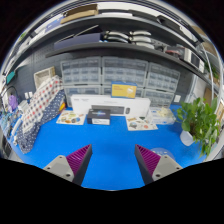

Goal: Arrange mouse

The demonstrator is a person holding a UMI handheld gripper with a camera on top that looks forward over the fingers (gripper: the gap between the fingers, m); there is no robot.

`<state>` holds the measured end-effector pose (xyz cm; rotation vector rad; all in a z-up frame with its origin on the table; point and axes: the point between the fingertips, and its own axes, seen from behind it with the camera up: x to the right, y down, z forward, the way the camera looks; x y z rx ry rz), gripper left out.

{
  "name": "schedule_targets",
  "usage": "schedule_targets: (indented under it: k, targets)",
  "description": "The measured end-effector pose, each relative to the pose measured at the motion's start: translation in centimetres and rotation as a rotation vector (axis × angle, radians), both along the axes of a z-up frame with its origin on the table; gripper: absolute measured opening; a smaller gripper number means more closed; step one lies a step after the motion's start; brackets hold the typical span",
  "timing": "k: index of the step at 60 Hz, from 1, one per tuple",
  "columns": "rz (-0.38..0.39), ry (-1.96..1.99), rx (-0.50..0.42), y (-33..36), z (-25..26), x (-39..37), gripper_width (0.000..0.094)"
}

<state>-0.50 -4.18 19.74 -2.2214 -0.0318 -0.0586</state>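
No text, label, brand, number or sign can be read anywhere in the frame. The yellow panel [124, 90] on the white box [110, 104], just above the centre, may carry print, but it is too small to make out. The same holds for the flat papers [142, 125] on the blue table [110, 150] at centre right.

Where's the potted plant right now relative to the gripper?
In the gripper view, the potted plant stands on the blue table well beyond the open gripper, off to its right, past the right finger and near the table's far right edge.
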Motion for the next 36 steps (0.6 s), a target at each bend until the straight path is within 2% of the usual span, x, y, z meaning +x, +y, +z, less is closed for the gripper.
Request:
schedule_targets:
  k: [21, 36]
  targets:
    - [0.084, 0.048, 0.050, -2.9, 2.4, -10.7, 0.0868]
    - [0.104, 0.045, 0.042, -4.1, 2.3, -13.1, 0.0869]
